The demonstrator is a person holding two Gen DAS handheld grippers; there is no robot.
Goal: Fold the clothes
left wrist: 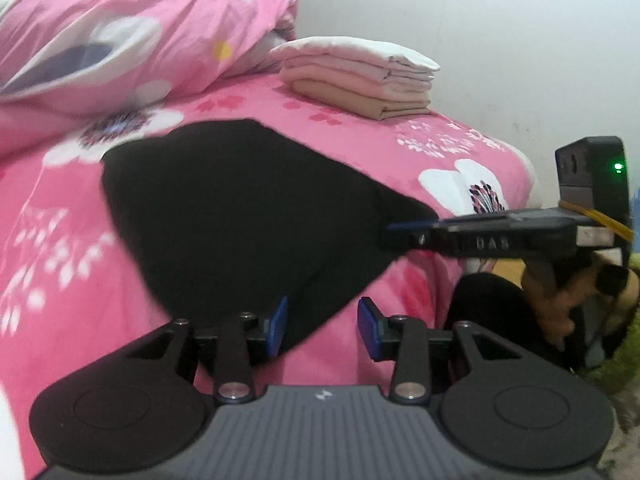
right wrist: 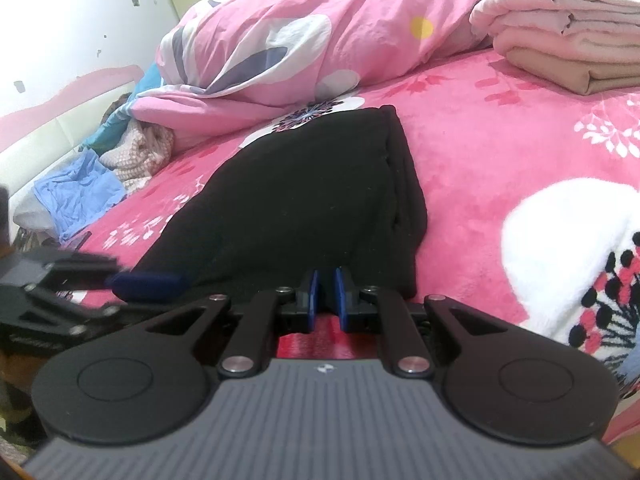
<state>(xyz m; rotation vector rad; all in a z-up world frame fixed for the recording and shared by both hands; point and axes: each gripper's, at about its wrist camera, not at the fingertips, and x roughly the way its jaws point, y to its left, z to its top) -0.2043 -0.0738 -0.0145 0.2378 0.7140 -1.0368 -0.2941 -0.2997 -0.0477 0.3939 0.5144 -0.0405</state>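
Pinching the near edge of the black garment (right wrist: 304,200), your right claw (right wrist: 325,300) has its blue pads nearly together on the cloth. Your left claw (left wrist: 322,326) hovers spread over the garment's near corner, pads not pressing it. That garment lies partly folded on the pink floral bedspread (left wrist: 80,240). Beyond it sits a stack of folded beige cloths (left wrist: 356,76), beside a rumpled pink duvet (left wrist: 120,32).
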